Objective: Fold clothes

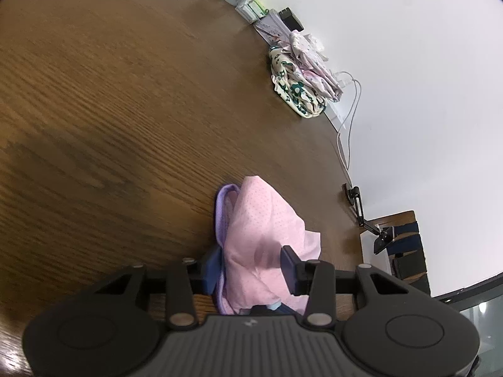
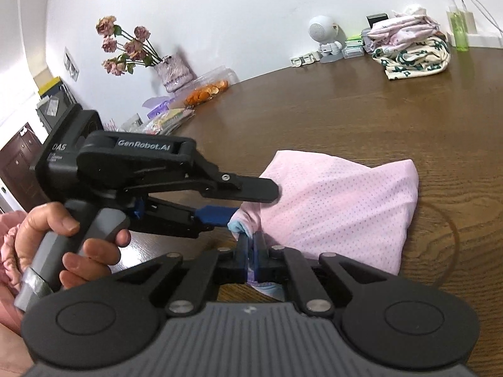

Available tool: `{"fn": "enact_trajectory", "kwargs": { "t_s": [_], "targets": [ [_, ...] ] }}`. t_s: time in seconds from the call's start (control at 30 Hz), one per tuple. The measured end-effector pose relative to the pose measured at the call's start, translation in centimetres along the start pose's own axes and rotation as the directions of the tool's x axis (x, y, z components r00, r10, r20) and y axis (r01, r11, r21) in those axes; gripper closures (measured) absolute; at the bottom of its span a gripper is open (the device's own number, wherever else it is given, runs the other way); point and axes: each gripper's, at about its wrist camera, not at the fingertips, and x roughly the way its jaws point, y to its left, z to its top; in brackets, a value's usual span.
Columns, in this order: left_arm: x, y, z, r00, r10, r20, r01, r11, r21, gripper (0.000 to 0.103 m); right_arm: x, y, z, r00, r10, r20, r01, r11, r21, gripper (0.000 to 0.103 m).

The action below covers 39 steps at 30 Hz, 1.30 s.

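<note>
I'm mid-fold on the pink garment (image 2: 339,207), bunched at lower centre on the table (image 2: 345,119). My right gripper (image 2: 250,251) pinches its near hem; my left gripper (image 1: 251,267) straddles the cloth, jaws spread. Next, I'd judge, close the left and pull it flat.

brown wood table (image 2: 314,110): pink garment (image 2: 339,207), folded clothes pile (image 2: 411,53).

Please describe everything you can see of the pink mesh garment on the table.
The pink mesh garment is soft perforated fabric with lilac edging, bunched in a loose heap on the brown wooden table. The right gripper is shut on its near edge. The left gripper has open fingers on either side of the cloth.
</note>
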Motion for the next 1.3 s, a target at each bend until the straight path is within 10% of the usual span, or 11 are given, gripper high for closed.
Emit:
{"fn": "enact_trajectory", "kwargs": {
  "t_s": [0.13,0.2,0.53,0.77,0.9,1.07,1.3],
  "targets": [
    [0.3,-0.4,-0.2,1.000,0.027,-0.002,-0.027,0.999,0.039,0.077,-0.3,2.4,-0.3,0.999,-0.049,-0.001,0.048,0.986,-0.157,0.085],
    [0.5,-0.5,-0.3,1.000,0.027,-0.006,-0.027,0.998,0.050,0.081,-0.4,4.4,-0.7,0.995,-0.095,0.004,0.092,0.951,-0.294,0.060],
    [0.4,-0.1,-0.4,0.999,-0.043,-0.005,0.043,0.999,0.024,0.085,3.1,9.9,-2.7,0.931,-0.364,0.018,0.296,0.728,-0.618,0.058],
    [0.5,0.3,-0.3,0.997,-0.075,-0.018,0.076,0.997,0.008,0.086,3.9,10.7,-3.0,0.892,-0.449,0.045,0.364,0.657,-0.660,0.083],
    [0.3,0.5,-0.2,0.997,-0.080,-0.021,0.080,0.997,0.014,0.086,3.6,10.3,-2.7,0.897,-0.440,0.043,0.368,0.689,-0.625,0.093],
    [-0.7,0.8,0.2,0.998,-0.054,-0.012,0.054,0.998,0.024,0.054,1.3,6.7,-0.5,0.950,-0.311,0.018,0.299,0.895,-0.332,0.096],
    [0.0,0.0,0.3,0.999,-0.034,-0.037,0.036,0.999,0.032,0.050,-0.4,4.5,-0.7,0.979,-0.198,0.057,0.205,0.962,-0.180,0.096]
  ]
}}
